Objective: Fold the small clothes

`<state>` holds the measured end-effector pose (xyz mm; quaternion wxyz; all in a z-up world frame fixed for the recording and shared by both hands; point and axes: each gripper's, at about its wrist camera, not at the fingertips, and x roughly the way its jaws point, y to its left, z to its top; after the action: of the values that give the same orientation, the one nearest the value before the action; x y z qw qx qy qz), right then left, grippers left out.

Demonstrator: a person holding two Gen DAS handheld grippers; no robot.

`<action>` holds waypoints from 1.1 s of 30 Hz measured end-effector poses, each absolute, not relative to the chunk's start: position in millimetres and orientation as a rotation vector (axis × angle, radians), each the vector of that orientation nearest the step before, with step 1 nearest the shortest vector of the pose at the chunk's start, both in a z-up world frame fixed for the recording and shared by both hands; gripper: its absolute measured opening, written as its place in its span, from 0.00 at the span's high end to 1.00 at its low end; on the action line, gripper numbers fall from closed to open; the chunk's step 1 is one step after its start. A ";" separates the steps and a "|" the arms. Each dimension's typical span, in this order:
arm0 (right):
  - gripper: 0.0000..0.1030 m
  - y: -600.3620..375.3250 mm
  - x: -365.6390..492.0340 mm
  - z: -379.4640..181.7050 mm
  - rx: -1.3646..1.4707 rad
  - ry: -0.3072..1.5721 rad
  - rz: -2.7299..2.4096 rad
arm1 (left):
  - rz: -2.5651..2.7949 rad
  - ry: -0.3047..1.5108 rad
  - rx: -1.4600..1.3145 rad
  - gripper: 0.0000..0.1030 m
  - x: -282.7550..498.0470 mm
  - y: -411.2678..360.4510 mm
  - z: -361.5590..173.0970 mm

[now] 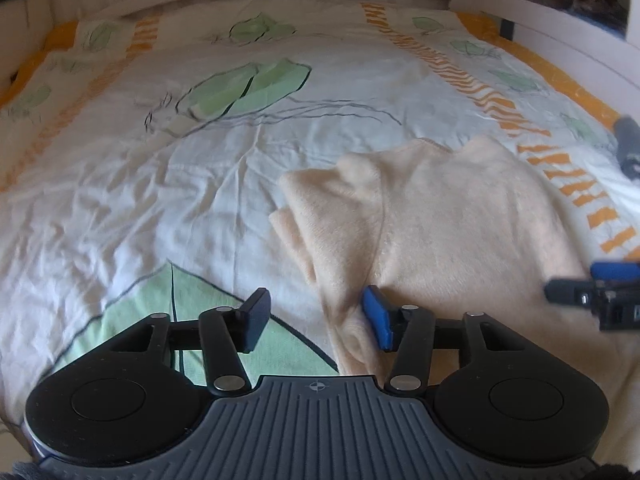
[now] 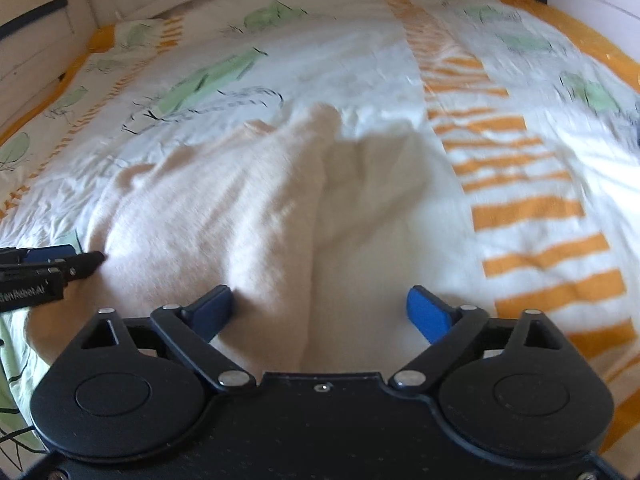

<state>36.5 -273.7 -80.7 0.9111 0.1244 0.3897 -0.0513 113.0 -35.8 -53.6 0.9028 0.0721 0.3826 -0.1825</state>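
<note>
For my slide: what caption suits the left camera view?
Open left gripper at the edge of a cream garment on a patterned bedsheet.

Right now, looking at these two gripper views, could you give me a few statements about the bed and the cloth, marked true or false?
1. A peach garment lies on a patterned bedsheet. True.
2. The right gripper is clamped on the cloth. False: its jaws stand wide apart, gripping nothing.
3. The sheet carries orange stripes and green leaf shapes. True.
4. The left gripper hangs above the middle of the garment. False: it is at the garment's left edge, jaws apart.
</note>
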 end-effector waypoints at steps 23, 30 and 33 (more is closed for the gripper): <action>0.02 -266.9 23.7 -78.3 0.234 0.733 -0.118 | -0.406 0.801 -0.003 0.47 97.0 -0.7 -51.1; 0.01 -261.3 12.2 -58.3 0.244 0.695 -0.086 | -0.359 0.723 0.061 0.51 77.2 -1.5 -31.6; 0.01 -256.7 5.0 -50.8 0.228 0.685 -0.078 | -0.364 0.683 0.075 0.51 64.2 -1.9 -18.1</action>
<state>5.0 -256.7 -50.8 0.9348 0.1117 0.3351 -0.0380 64.2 -1.9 -18.1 0.9253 0.0365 0.3330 -0.1776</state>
